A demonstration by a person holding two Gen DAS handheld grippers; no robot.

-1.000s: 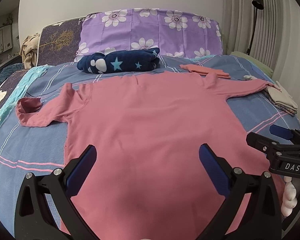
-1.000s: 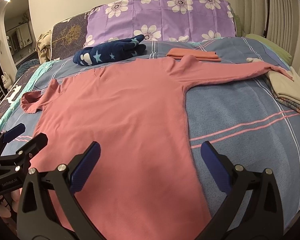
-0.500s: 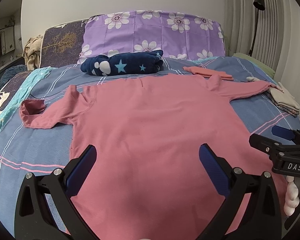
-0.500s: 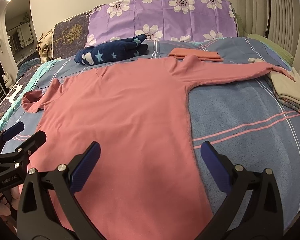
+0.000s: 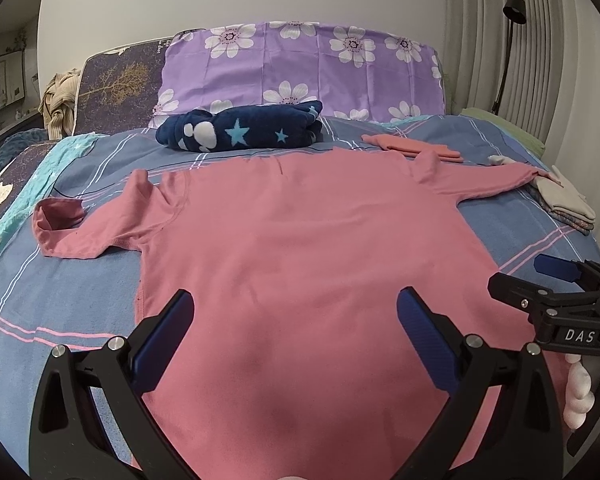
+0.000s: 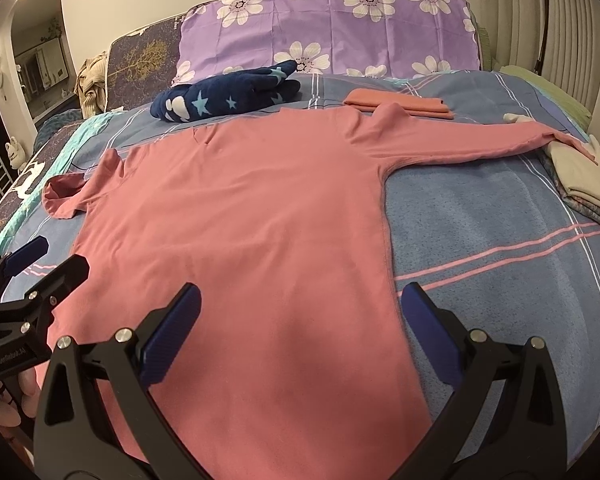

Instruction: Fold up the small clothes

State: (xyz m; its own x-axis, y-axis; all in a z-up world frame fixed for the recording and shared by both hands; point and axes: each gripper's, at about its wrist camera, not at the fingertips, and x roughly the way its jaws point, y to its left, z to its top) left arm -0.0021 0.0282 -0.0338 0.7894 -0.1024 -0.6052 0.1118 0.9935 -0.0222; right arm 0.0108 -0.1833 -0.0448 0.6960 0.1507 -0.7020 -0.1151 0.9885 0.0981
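- bed (image 5: 80, 292): blue cover w/ pink + white stripes, soft napped surface, everything lies on it.
- pillow (image 5: 300, 68): purple w/ white flowers, propped at head of bed.
- shirt (image 5: 300, 248): pink long-sleeve, task item, spread flat mid-bed, hem toward cameras. Thin knit, light, floppy, prob. clings to the napped cover so it will drag and bunch if pulled, not slide. Right sleeve (image 6: 480, 140) lies straight out, cuff touching the beige stack; left sleeve (image 5: 64, 232) bent back on itself, cuff gaping. Best hold, I'd say: pinch hem corners or side seams, or sleeve at cuff; lift before moving.
- blanket (image 5: 240, 130): navy fleece w/ stars + paw prints, rolled, just beyond shirt collar.
- beige stack (image 6: 580, 176): folded cloths at right edge of bed.
- pink folded piece (image 6: 400, 102): flat, near right shoulder.
- left tongs (image 5: 294, 314): spread wide, nothing between blue pads, hover over lower shirt.
- right tongs (image 6: 300, 308): also spread wide, empty, over shirt's right side seam.
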